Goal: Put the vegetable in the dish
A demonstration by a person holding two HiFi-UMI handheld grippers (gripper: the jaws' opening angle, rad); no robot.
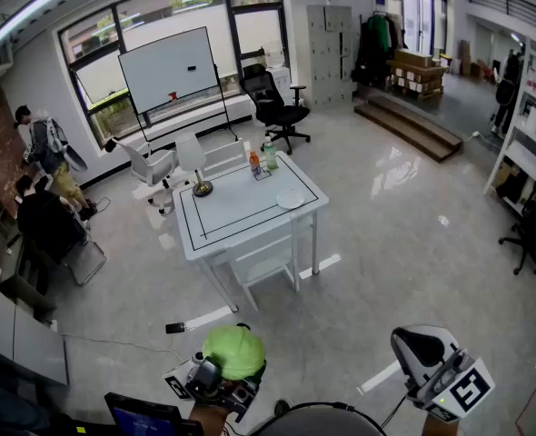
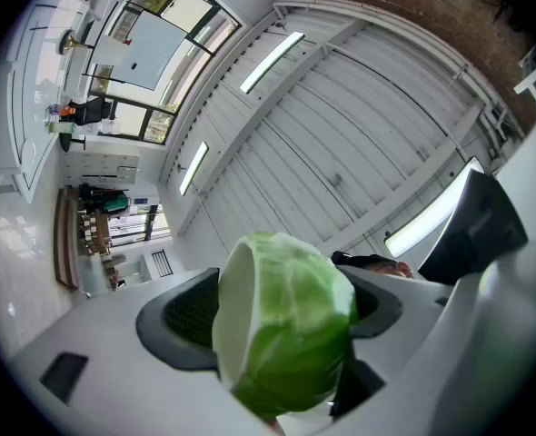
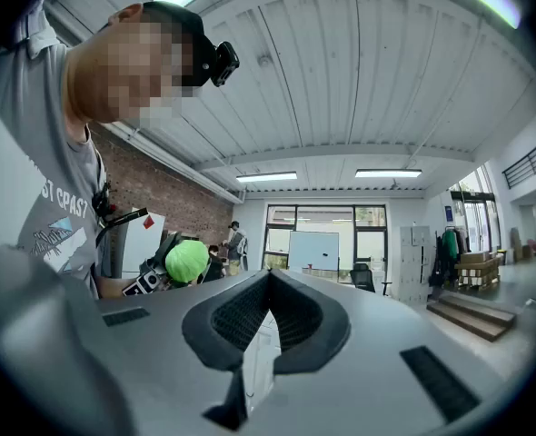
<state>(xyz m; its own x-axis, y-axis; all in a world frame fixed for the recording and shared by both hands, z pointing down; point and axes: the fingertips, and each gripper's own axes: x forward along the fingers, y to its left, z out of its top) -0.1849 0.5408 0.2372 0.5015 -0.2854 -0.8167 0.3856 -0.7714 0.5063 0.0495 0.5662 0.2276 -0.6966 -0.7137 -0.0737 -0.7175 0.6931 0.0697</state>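
Observation:
A green cabbage (image 1: 234, 351) sits between the jaws of my left gripper (image 1: 221, 375) at the bottom of the head view, held up in the air. In the left gripper view the cabbage (image 2: 286, 330) fills the space between the two dark pads (image 2: 182, 321), which press on its sides. My right gripper (image 1: 424, 351) hangs at the bottom right with its jaws together and nothing in them, and the right gripper view (image 3: 266, 316) shows the same. The white dish (image 1: 291, 198) lies on the far white table (image 1: 241, 221), well away from both grippers.
Two bottles (image 1: 263, 160) and a gold-based object (image 1: 201, 187) stand on the table. White chairs (image 1: 263, 263) surround it, with a black office chair (image 1: 275, 107) and a whiteboard (image 1: 168, 66) behind. People (image 1: 45, 153) are at the left. Steps (image 1: 413, 125) and shelves (image 1: 527, 125) are at the right.

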